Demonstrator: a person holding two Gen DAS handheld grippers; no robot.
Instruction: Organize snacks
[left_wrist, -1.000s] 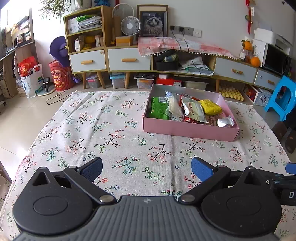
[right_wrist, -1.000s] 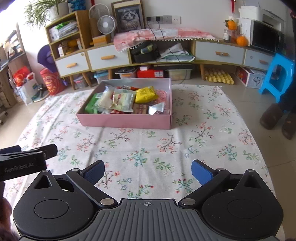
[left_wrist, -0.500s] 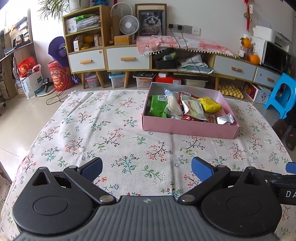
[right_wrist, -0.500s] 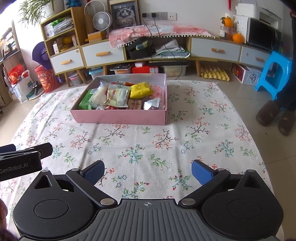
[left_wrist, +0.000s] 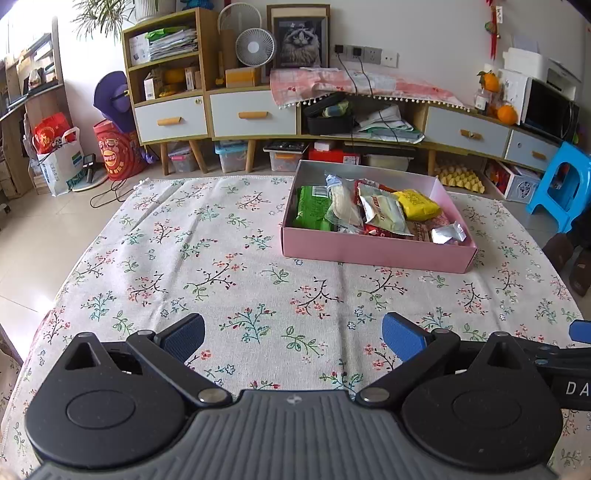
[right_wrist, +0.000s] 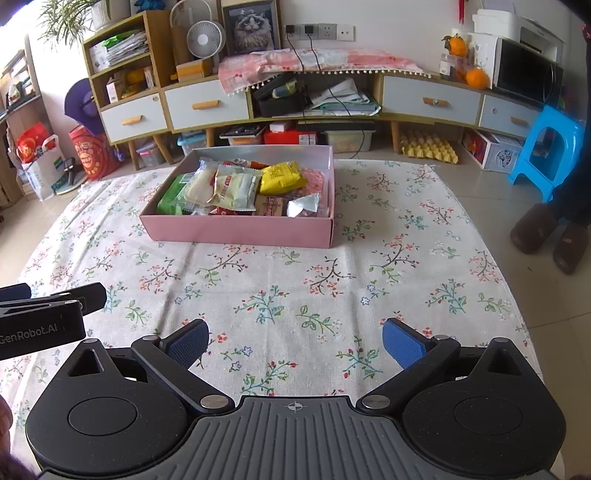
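- Snacks all sit in pink box (left_wrist: 373, 254), on far half of bench (left_wrist: 221, 258), right of centre in left view, left of centre in right view.
- Visible inside: green pack (left_wrist: 312, 212) at left end, clear pack (left_wrist: 343, 206) beside it, white pack (left_wrist: 384, 214) on top mid-pile, yellow pack (left_wrist: 417, 203) toward the back, silver pouch (left_wrist: 447, 233) at front right corner.
- Nothing loose on cloth (left_wrist: 184, 229) anywhere in view; no snack outside the box.
- Judged status: collection looks done or near done. Packs overlap and tilt, not in rows, so tidying inside the box possibly left. No lid seen.
- Left gripper (left_wrist: 293, 338): blue pads (left_wrist: 400, 339) wide apart, nothing between them, low over near edge of bench, well back from box.
- Right gripper (right_wrist: 295, 339): pads likewise spread, empty, same stand-off from box.
- Left view only: tip of right gripper at right edge; white bag and red bag on floor at left shown more fully; box interior seen from its left side.
- Right view only: left gripper (right_wrist: 51, 314) body from the side at left edge; brown packet (right_wrist: 271, 206) in front row shown clearly; slippers (right_wrist: 546, 236) of a person on floor at right, mostly cut off in left view.
- Neither view shows bench's near edge under the grippers; anything lying there cannot be told.
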